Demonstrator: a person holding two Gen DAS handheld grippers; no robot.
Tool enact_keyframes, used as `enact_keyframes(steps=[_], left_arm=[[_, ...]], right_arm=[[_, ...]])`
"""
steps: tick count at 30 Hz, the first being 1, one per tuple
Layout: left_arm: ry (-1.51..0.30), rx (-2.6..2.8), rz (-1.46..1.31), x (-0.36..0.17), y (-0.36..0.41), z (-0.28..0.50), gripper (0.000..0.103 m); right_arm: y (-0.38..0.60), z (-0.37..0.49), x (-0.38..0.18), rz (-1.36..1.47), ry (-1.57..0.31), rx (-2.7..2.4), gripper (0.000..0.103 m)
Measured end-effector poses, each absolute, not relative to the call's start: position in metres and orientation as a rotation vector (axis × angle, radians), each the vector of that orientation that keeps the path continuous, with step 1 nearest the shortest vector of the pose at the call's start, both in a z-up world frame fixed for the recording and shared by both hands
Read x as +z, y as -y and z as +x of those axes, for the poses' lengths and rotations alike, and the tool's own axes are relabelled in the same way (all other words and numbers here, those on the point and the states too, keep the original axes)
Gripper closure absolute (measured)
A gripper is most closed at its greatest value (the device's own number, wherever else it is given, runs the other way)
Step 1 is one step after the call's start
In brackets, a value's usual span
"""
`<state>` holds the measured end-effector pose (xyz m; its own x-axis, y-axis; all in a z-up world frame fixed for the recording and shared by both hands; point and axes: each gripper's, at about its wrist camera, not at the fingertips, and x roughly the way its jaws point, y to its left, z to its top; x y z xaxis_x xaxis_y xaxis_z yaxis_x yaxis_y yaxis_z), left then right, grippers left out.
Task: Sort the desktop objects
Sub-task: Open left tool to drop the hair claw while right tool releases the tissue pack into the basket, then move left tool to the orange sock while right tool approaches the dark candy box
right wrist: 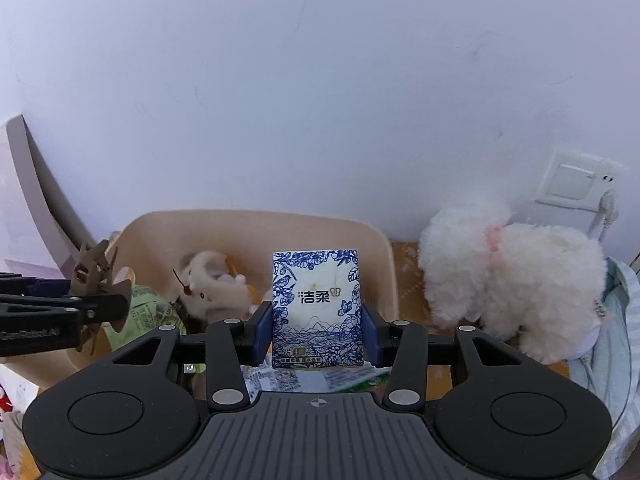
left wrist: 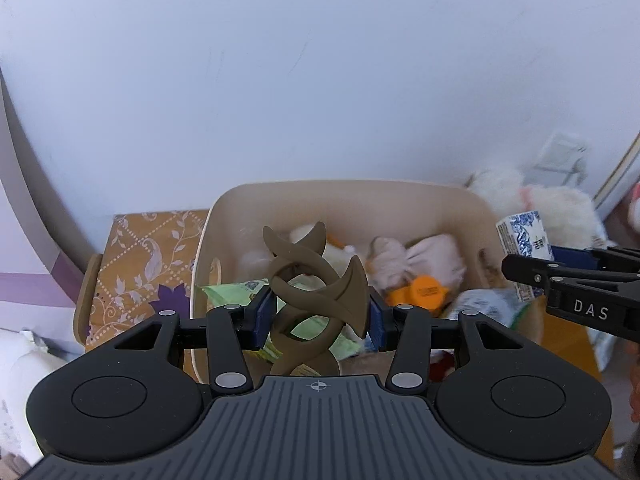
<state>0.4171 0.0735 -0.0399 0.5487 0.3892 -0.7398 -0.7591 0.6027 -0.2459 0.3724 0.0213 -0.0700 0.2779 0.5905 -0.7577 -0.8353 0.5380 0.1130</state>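
Note:
My left gripper (left wrist: 318, 314) is shut on a brown twisted hair claw clip (left wrist: 316, 280), held upright above the near edge of a beige plastic bin (left wrist: 344, 196). In the right wrist view my right gripper (right wrist: 317, 330) is shut on a blue-and-white tissue packet (right wrist: 316, 304), also over the beige bin (right wrist: 256, 220). The bin holds a plush mouse (right wrist: 212, 284), a green packet (left wrist: 236, 290), an orange cap (left wrist: 426, 290) and other small items. The right gripper with its packet (left wrist: 524, 236) shows at the right of the left wrist view; the left gripper with the clip (right wrist: 94, 276) shows at the left of the right wrist view.
A white fluffy toy dog (right wrist: 512, 272) stands right of the bin against the wall. A wall socket with a plug (right wrist: 576, 180) is behind it. An orange patterned cloth (left wrist: 148, 260) covers the surface left of the bin. Light blue fabric (right wrist: 616, 340) lies far right.

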Motion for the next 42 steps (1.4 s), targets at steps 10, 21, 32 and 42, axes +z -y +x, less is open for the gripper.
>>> enact_keyframes(steps=[10, 21, 32, 42], left_arm=[[-0.770, 0.771, -0.638, -0.071, -0.086, 0.427, 0.055], [-0.741, 0.784, -0.631, -0.064, -0.071, 0.417, 0.029], [-0.688, 0.775, -0.624, -0.045, -0.030, 0.387, 0.027], [-0.689, 0.742, -0.625, -0.044, 0.023, 0.351, 0.027]], right_arm=[[-0.039, 0.364, -0.097, -0.411, -0.870, 1.002, 0.044], [-0.012, 0.342, -0.079, -0.394, -0.783, 1.065, 0.006], [0.050, 0.324, -0.069, -0.324, -0.768, 1.082, 0.000], [0.116, 0.303, -0.096, -0.320, -0.886, 1.120, 0.000]])
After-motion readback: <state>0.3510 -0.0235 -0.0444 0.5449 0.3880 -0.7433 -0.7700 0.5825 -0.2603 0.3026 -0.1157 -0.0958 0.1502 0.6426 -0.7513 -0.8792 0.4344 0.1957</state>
